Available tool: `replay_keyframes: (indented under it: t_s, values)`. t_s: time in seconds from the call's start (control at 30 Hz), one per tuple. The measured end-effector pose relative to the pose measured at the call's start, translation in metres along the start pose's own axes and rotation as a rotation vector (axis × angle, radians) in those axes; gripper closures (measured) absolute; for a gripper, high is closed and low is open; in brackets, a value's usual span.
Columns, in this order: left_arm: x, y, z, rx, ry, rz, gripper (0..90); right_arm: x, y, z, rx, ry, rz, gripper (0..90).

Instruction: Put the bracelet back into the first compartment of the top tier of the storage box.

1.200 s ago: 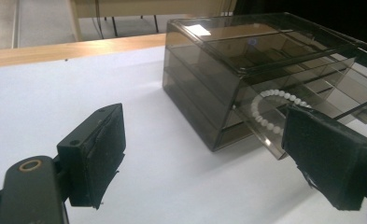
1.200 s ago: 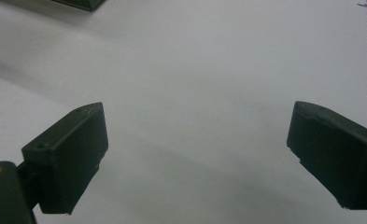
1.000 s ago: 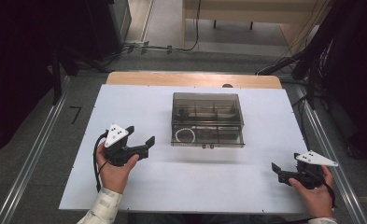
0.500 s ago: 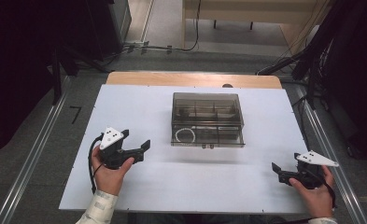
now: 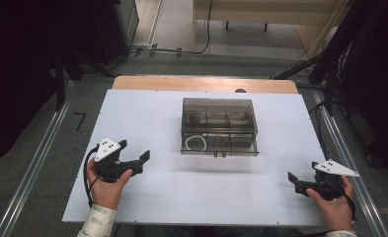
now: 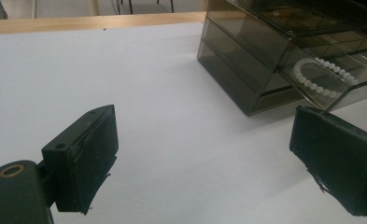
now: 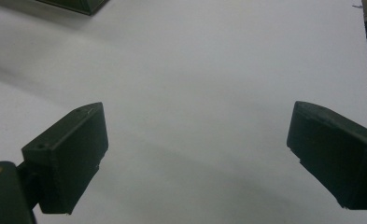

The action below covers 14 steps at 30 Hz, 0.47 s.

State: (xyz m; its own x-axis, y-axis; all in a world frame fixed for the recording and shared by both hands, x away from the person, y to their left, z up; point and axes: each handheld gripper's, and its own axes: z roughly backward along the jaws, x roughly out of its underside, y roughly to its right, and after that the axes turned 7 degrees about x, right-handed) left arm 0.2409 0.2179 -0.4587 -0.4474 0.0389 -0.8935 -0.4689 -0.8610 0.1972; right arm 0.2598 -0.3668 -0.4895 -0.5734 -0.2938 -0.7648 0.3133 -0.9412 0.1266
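Observation:
A smoky see-through drawer box [image 5: 219, 126] stands at the middle of the white tabletop [image 5: 147, 113]. A white bead bracelet [image 5: 196, 143] lies inside its lower left part. My left gripper [image 5: 134, 150] is held open near the front left, pointing toward the box with nothing between its jaws. In the left gripper view [image 6: 209, 158] the box [image 6: 265, 51] and the bracelet [image 6: 321, 74] sit ahead to the right. My right gripper [image 5: 296, 180] rests open at the front right corner, over bare table in its own view [image 7: 195, 158], where a corner of the box [image 7: 74, 4] shows.
A wooden strip [image 5: 201, 84] runs along the table's far edge. Metal rails [image 5: 38, 163] flank both sides. Cables [image 5: 172, 49] lie on the floor beyond, and dark equipment stands at the left and right.
My left gripper has drifted a little left and toward the near edge, still open. The right gripper has not moved.

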Motion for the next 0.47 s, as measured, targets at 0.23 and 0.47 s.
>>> replay_keyframes:
  t_s: [0.23, 0.47]
  values:
    - [0.004, -0.009, 0.008, -0.028, 0.001, 0.011, 6.1, 0.0, 0.0, 0.0, 0.0, 0.001, 0.0, 3.8]
    - [0.009, -0.016, 0.014, -0.048, -0.008, 0.0, 3.7, 0.0, 0.0, 0.0, 0.003, 0.001, -0.001, 3.8]
